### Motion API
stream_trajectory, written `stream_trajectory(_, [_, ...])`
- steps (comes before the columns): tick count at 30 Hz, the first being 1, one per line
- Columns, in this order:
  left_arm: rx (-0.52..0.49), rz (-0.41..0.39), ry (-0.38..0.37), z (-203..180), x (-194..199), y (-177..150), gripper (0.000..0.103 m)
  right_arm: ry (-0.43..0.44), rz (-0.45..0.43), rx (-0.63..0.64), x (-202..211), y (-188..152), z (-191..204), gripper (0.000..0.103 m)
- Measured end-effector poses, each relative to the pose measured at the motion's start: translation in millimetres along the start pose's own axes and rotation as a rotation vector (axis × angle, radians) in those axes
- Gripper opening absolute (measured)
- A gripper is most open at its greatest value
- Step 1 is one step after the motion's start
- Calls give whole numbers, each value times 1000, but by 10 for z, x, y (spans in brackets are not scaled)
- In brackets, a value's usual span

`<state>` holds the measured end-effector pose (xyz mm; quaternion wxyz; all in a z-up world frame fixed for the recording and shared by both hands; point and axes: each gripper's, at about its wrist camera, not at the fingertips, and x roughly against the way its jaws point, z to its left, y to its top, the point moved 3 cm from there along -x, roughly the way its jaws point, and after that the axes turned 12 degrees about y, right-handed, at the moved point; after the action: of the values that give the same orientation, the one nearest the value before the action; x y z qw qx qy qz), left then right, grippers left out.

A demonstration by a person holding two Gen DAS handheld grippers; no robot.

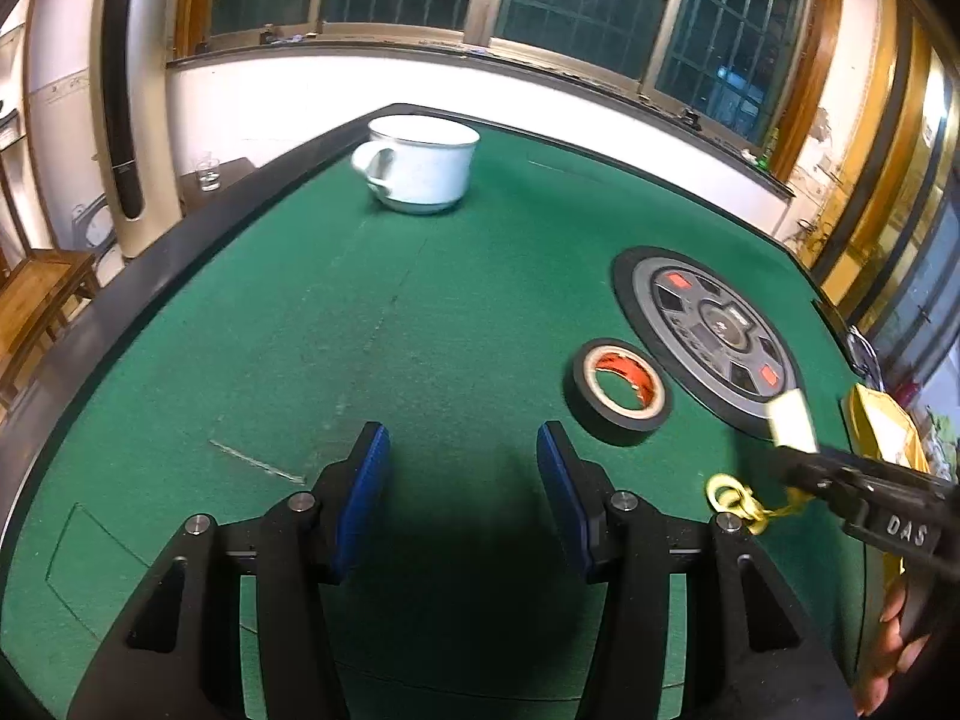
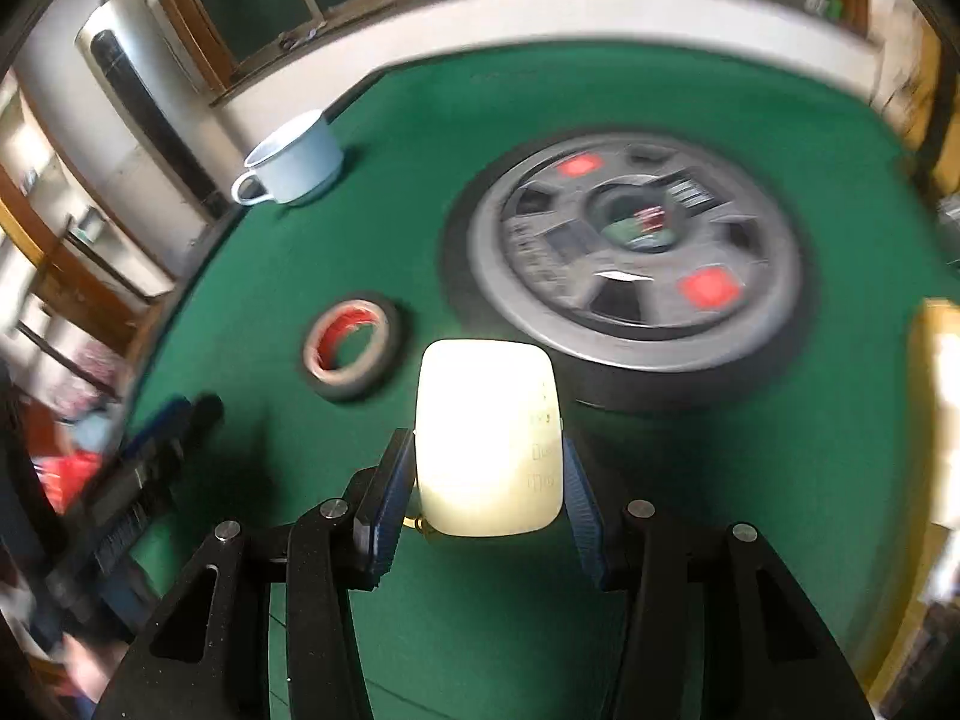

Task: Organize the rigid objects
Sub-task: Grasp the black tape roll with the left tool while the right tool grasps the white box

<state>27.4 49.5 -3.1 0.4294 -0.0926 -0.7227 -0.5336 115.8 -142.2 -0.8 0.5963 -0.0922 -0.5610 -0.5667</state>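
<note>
- Right tool [image 2: 489, 483] grips a pale, rounded white block [image 2: 489, 438], a blue pad against each side. The block fills the gap and sticks out ahead of the pads.
- From the left wrist view the block [image 1: 792, 420] sits at that tool's tip, with a yellow cord and ring [image 1: 729, 495] trailing under it, just above the green counter [image 1: 420, 330].
- My read: this is the pick. I'd keep the squeeze even, lift straight, and mind the dangling cord so it doesn't snag.
- Left tool [image 1: 462, 468] is open and empty, over bare felt.
- A roll of black tape [image 2: 354, 348] lies just left of the block; the round grey dial plate [image 2: 636, 252] is close ahead on the right.
- The white cup [image 2: 294, 165] stands well apart at the far edge; a likely drop spot, though I can't tell.
</note>
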Motion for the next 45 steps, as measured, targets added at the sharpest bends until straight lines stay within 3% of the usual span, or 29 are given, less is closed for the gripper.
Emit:
stream_trajectory(1, [-11,-8,-10,-31,20,-4,50,-64,-50,29,119,-70,-24,43])
stream_trajectory(3, [-26,-27,-41,-106,58,-3,50,-87,-97,50,248,-130,-55,43])
stream_trajectory(7, [-69,0,-111,-308,45,-20,50,21,-118,20,292,-218,-171,43])
stream_trajectory(14, [-139,81,-157,-591,-58,118,61,80,-119,36,281,-202,-112,43])
stream_trajectory(15, [-164,95,-145,-656,-107,155,65,85,-116,21,272,-194,-140,43])
stream_trajectory(20, [-254,122,-67,-878,-269,178,65,89,-126,-4,324,-181,-228,43])
stream_trajectory(24, [-243,149,-54,-938,-411,171,66,93,-129,-5,347,-179,-234,43])
stream_trajectory(29, [-266,80,-10,-986,-459,154,65,99,-119,-2,331,-186,-224,43])
stream_trajectory(35, [-281,71,11,-941,-383,81,61,96,-107,-5,285,-200,-223,43])
stream_trajectory(45, [-243,-44,47,-796,167,-206,61,93,-103,27,268,-224,-138,43])
